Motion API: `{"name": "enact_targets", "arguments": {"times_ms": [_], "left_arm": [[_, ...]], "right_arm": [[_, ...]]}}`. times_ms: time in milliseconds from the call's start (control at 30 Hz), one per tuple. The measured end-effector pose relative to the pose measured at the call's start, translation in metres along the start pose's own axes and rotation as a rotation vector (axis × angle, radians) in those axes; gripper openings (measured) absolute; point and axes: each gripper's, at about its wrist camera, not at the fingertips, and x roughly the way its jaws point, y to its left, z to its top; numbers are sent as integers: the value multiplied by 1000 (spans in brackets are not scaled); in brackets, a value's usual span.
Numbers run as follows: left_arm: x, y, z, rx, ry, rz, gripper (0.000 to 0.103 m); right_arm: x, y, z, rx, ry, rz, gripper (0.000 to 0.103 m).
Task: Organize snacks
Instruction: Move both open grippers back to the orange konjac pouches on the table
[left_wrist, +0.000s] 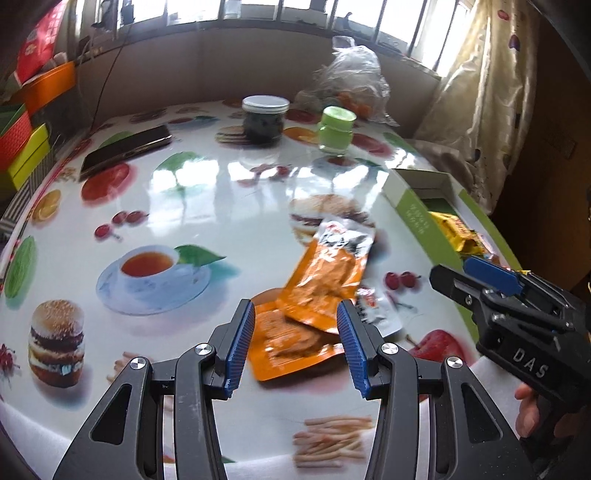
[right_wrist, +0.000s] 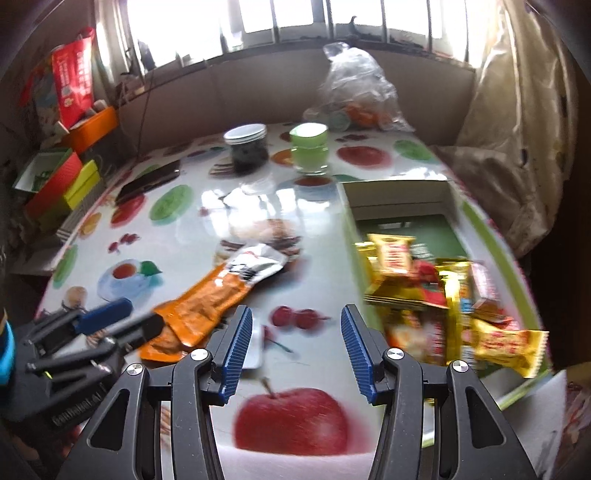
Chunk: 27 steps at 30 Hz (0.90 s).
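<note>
The left gripper (left_wrist: 295, 343) hangs over two orange foil snack pouches (left_wrist: 325, 280) that lie overlapping on the glossy round tabletop (left_wrist: 207, 192) printed with fruit, burgers and a teacup. Its jaws stand apart with nothing clamped; the pouches show in the gap but lie on the surface below. The right gripper (right_wrist: 295, 347) is over a printed apple and a pair of printed cherries, its jaws released as well and empty. Just to its right sits a shallow green cardboard box (right_wrist: 399, 201) holding a heap of yellow and red wrapped snack bars (right_wrist: 436, 288). At the far side of the tabletop stand a dark glass jar with a white lid (left_wrist: 264, 120) and a light green lidded jar (left_wrist: 336, 129), with a crumpled clear plastic bag (left_wrist: 354, 77) behind them. A dark flat phone (left_wrist: 125, 151) lies at the left.
</note>
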Motion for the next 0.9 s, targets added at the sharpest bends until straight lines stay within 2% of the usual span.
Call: {"name": "enact_targets", "arguments": {"times_ms": [233,567,900], "left_arm": [[1,27,-6,-51,10,15,47],[2,54,-11,-101,14,17,47],[2,70,-13,-137,16,7,48]], "right_arm": [[31,18,10,46,65,39,52],[66,37,24,104,111,45,56],[88,55,29,91,137,-27,61]]}}
